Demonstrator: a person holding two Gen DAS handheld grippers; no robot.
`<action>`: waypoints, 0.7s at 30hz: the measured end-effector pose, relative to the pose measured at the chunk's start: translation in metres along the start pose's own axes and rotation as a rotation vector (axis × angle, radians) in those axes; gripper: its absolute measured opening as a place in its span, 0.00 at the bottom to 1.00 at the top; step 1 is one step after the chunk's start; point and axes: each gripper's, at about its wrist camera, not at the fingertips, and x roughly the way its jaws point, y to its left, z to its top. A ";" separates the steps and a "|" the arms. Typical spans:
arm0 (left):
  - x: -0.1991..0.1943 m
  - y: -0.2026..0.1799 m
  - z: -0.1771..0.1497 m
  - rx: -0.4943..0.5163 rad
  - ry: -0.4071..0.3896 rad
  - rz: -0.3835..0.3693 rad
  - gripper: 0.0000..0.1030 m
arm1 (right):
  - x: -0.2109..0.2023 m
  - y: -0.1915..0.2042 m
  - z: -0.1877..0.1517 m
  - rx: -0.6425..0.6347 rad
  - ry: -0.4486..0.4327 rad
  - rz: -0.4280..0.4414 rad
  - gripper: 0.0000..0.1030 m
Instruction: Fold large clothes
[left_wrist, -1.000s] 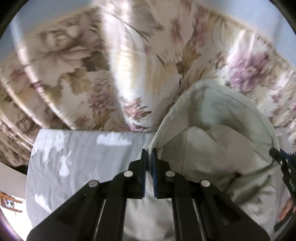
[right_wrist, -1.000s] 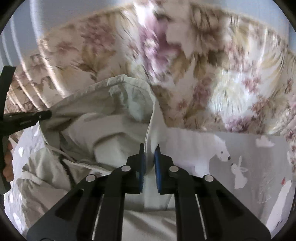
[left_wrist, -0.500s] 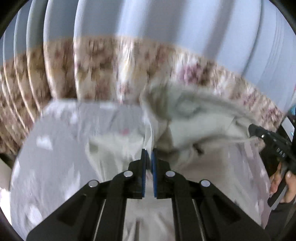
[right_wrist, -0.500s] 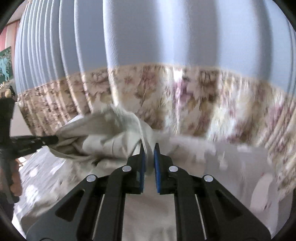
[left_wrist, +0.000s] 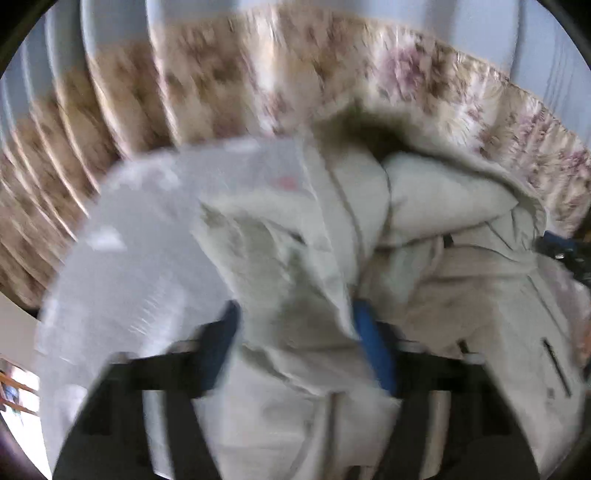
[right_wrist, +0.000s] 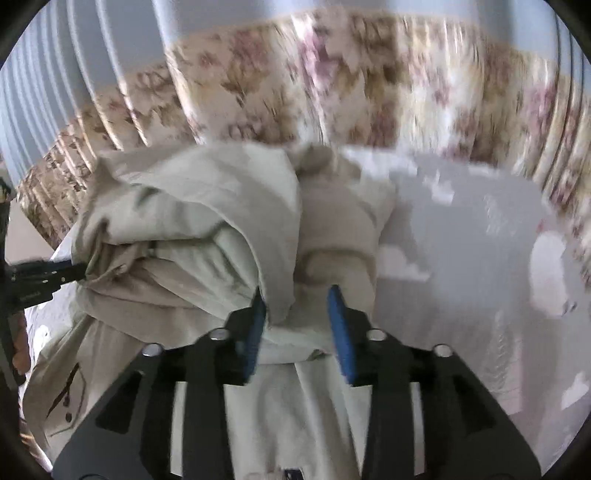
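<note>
1. Both of my hand-held grippers are letting go at once: the left hand-held gripper (left_wrist: 295, 343) has its blue pads spread wide and opening, with a fold of the cream jacket (left_wrist: 424, 206) lying loose between them; the right hand-held gripper (right_wrist: 297, 321) is partly apart and also opening, a flap of the same cloth draped against its left pad but not pinched.
2. My jacket lies heaped on the pale grey bedsheet (left_wrist: 140, 258), the folded-over half bunched in thick rolls on top of the lower half, in front of the floral curtain (right_wrist: 332, 81).
3. To my mind the step in hand is the release after carrying one edge over the other. To do it well I would let the pads clear the cloth fully before drawing back, so the fold is not dragged with me.
4. My guess is the top layer sits uneven: the hood (left_wrist: 388, 140) stands puffed up at the far end. I would press that down and smooth outward before any further fold.
5. Cloth this padded tends to spring back, so I would pull out low and straight along the fingers, both sides together.
6. Small things to mind: the dark pocket zip (left_wrist: 556, 369) near my right edge and the drawcord (right_wrist: 66, 384), which could snag a pad.
</note>
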 end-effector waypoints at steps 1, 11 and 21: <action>0.000 0.002 0.004 0.012 -0.014 0.012 0.68 | -0.004 0.001 0.005 -0.004 -0.009 0.001 0.39; 0.042 -0.005 0.070 0.035 -0.002 0.024 0.68 | 0.030 0.048 0.061 -0.162 -0.018 -0.048 0.48; 0.030 0.010 0.112 0.078 -0.042 0.062 0.05 | 0.031 0.051 0.107 -0.160 -0.106 -0.137 0.04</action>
